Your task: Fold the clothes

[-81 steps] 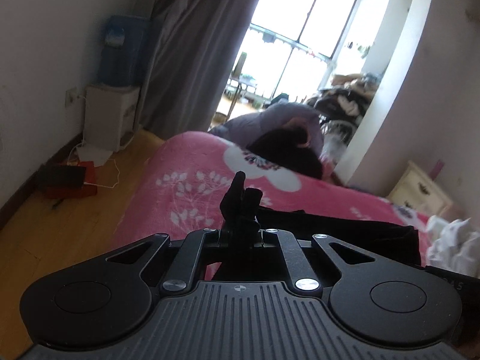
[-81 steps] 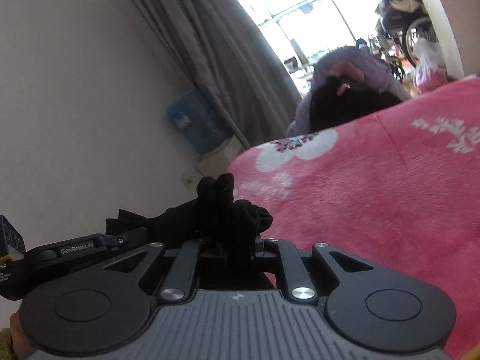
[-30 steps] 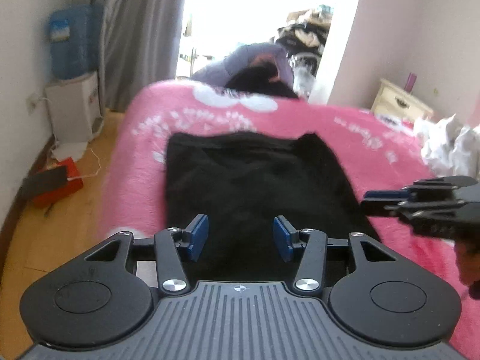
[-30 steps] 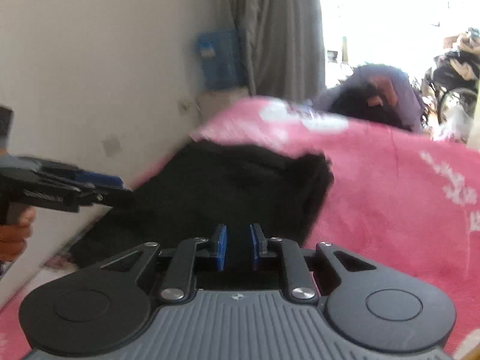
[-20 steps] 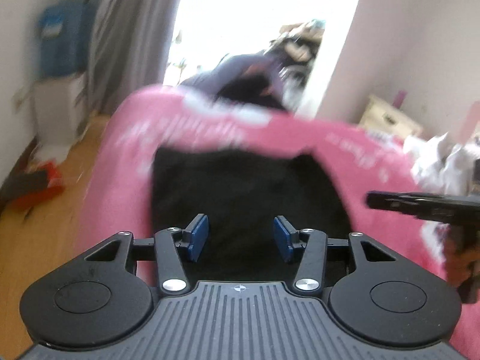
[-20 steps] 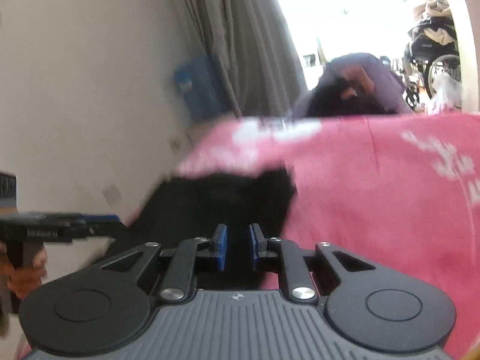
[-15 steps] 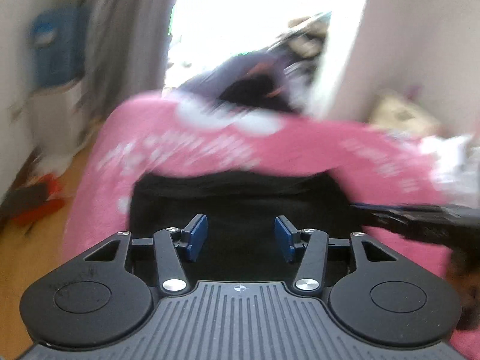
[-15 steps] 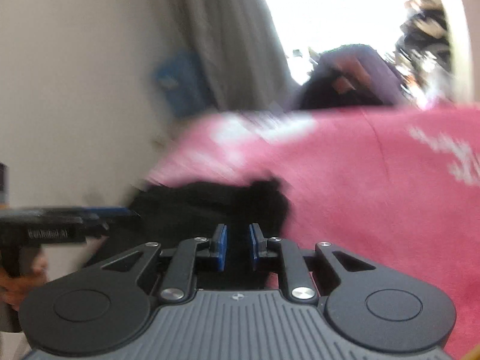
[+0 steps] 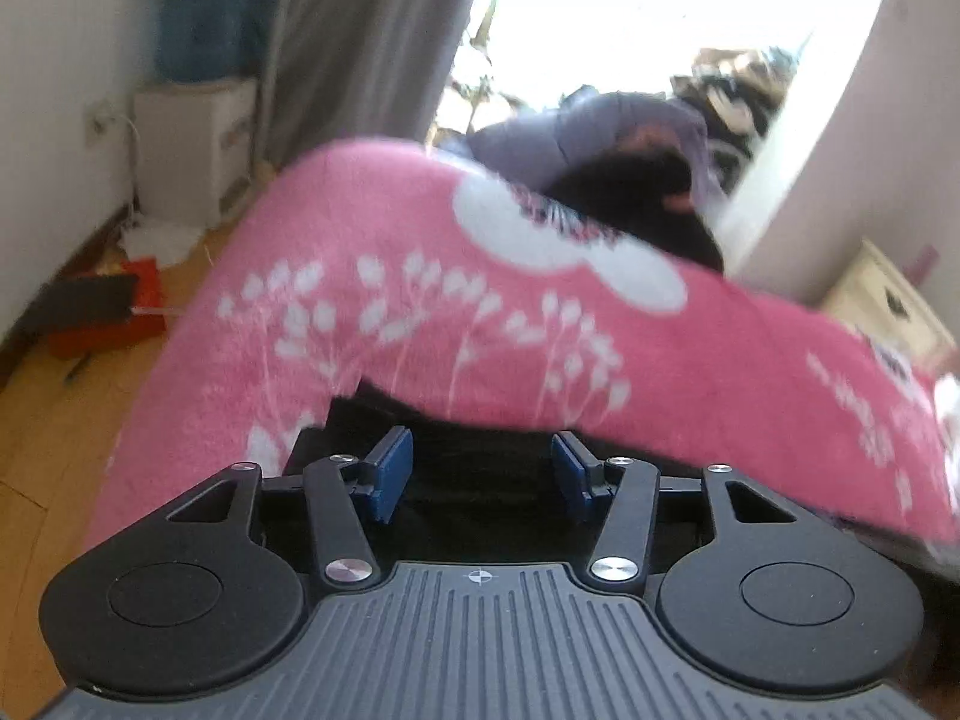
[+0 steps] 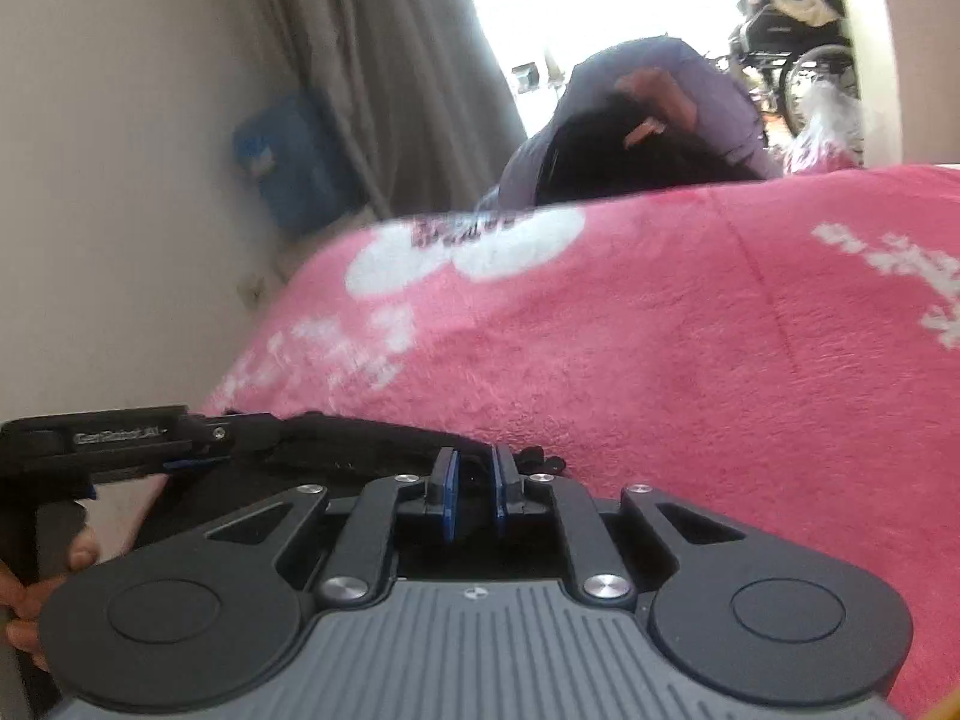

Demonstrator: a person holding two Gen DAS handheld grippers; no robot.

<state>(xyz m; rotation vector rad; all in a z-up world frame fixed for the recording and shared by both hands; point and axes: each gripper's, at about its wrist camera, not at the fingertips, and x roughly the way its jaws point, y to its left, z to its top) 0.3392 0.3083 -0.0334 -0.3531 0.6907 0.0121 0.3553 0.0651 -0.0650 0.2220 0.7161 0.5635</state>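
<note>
The left gripper (image 9: 483, 477), fingers wide, has dropped low to the black garment (image 9: 480, 450) on the pink bed (image 9: 540, 324). The right gripper (image 10: 472, 495), fingers narrow and empty, now skims its edge; another fold seems imminent.

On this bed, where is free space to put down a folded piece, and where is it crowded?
Free: the pink blanket between the black garment near the hand-held grippers and the white flower print; also its right side in the right wrist view. Crowded: the far end, where a purple and black heap lies.
</note>
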